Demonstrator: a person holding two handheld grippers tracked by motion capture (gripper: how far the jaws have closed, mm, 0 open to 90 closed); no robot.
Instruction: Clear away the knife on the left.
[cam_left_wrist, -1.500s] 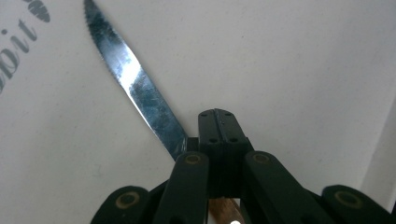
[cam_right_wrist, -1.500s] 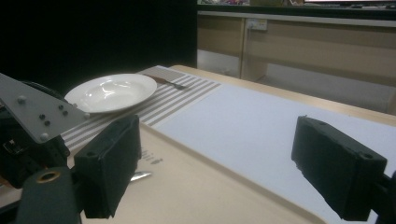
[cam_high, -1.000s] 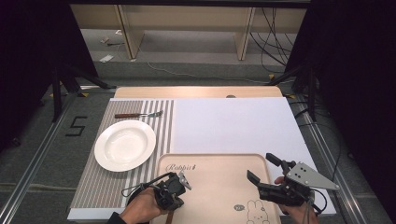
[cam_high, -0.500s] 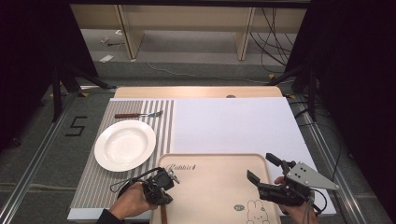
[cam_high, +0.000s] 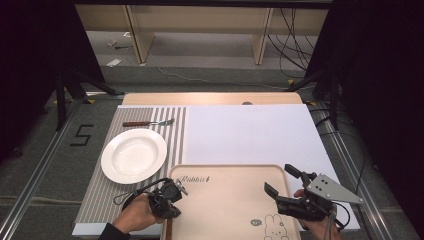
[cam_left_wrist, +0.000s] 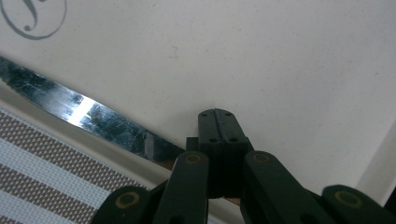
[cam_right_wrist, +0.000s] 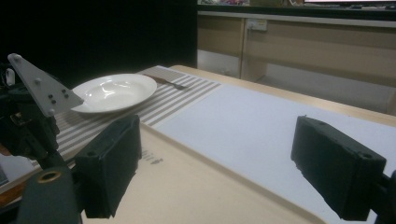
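A table knife (cam_left_wrist: 84, 114) lies along the left rim of the wooden tray (cam_high: 225, 168), its brown handle (cam_high: 169, 229) pointing toward the person. My left gripper (cam_high: 170, 196) is at that rim with its jaws shut. In the left gripper view the left gripper (cam_left_wrist: 218, 122) reaches just past where blade meets handle, and the knife passes under its fingers. I cannot tell whether the knife is pinched. My right gripper (cam_high: 281, 180) hangs open over the tray's right part. In the right gripper view the right gripper (cam_right_wrist: 224, 172) has nothing between its wide-apart pads.
A white plate (cam_high: 134, 155) sits on the striped placemat (cam_high: 100, 200), with a fork (cam_high: 150, 122) beyond it. A white mat (cam_high: 250, 132) covers the table behind the tray. The tray bears a rabbit drawing (cam_high: 272, 222) near its front.
My left hand and gripper have slid left, from over the tray's near left corner to its left rim. The right gripper has not moved.
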